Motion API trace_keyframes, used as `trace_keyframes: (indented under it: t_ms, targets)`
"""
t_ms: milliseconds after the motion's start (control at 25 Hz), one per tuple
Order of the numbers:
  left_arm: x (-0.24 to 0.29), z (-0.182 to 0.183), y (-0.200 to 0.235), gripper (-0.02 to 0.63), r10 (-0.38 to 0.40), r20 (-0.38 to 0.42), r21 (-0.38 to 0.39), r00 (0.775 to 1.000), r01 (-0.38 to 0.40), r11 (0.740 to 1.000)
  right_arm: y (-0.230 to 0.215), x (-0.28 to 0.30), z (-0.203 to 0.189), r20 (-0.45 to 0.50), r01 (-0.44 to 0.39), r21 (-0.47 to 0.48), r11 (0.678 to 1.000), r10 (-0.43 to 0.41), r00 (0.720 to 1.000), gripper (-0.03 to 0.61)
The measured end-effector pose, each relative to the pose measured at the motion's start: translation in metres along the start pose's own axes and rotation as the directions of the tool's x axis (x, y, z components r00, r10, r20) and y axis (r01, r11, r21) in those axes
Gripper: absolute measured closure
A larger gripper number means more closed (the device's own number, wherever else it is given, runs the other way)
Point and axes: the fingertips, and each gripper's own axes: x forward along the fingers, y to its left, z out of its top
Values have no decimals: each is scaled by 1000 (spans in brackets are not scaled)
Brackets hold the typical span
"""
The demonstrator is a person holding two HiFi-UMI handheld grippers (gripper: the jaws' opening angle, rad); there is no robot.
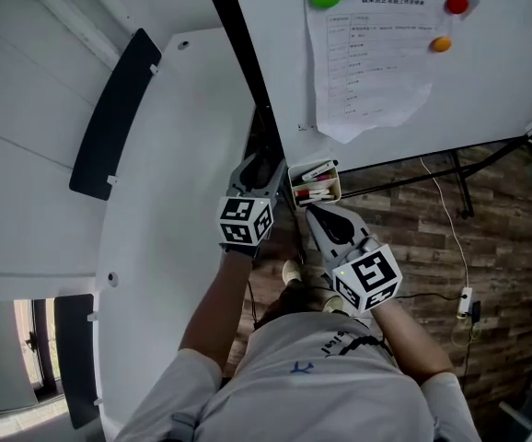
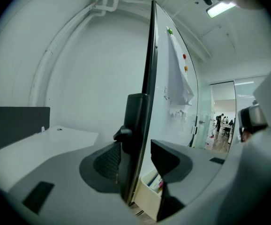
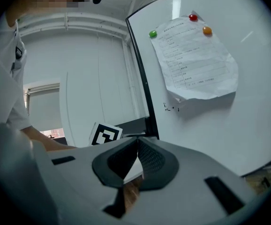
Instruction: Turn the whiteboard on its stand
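The left gripper (image 1: 260,171) clamps the dark side edge of the whiteboard (image 1: 496,81), which is mounted on its black stand (image 1: 460,184). The right gripper (image 1: 319,215), jaws closed on nothing, sits just below the marker tray (image 1: 315,183).

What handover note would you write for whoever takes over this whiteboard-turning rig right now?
Left gripper: jaws closed on the whiteboard at its black side edge, beside the marker tray.
Right gripper: jaws shut, empty, near that tray.
Done: edge gripped.
Left: swing the board round on its stand, then release.
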Motion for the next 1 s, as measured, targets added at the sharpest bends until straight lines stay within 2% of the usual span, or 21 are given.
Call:
trace_keyframes:
  t_ms: [200,320,480,600,720,880,1000]
  targets:
    - [-32,4,-24,420,9,28,2,1000,-9,1000,3,-26,-7,-1,-3,6,1000,3,1000,565]
    - [-47,8,-53,425,-28,37,7,999,27,1000,5,-39,-9,1,-3,1,1000,3,1000,565]
    - [-62,15,-93,436,-86,60,-48,995,88,995,6,-56,-11,0,3,-14,1000,-3,1000,565]
    - [-71,20,-122,451,-121,60,-53,991,125,991,3,-71,-12,-2,22,-23,999,-22,1000,565]
    - [-81,25,-145,492,-141,59,-72,988,146,987,0,-85,-11,6,48,-28,998,-48,999,565]
    - [-96,29,-171,573,-155,63,-61,986,159,985,-6,-105,-4,24,89,-21,996,-88,996,565]
    - [-106,29,-188,597,-169,63,-62,984,173,983,-8,-117,-1,41,107,-19,994,-106,993,565]
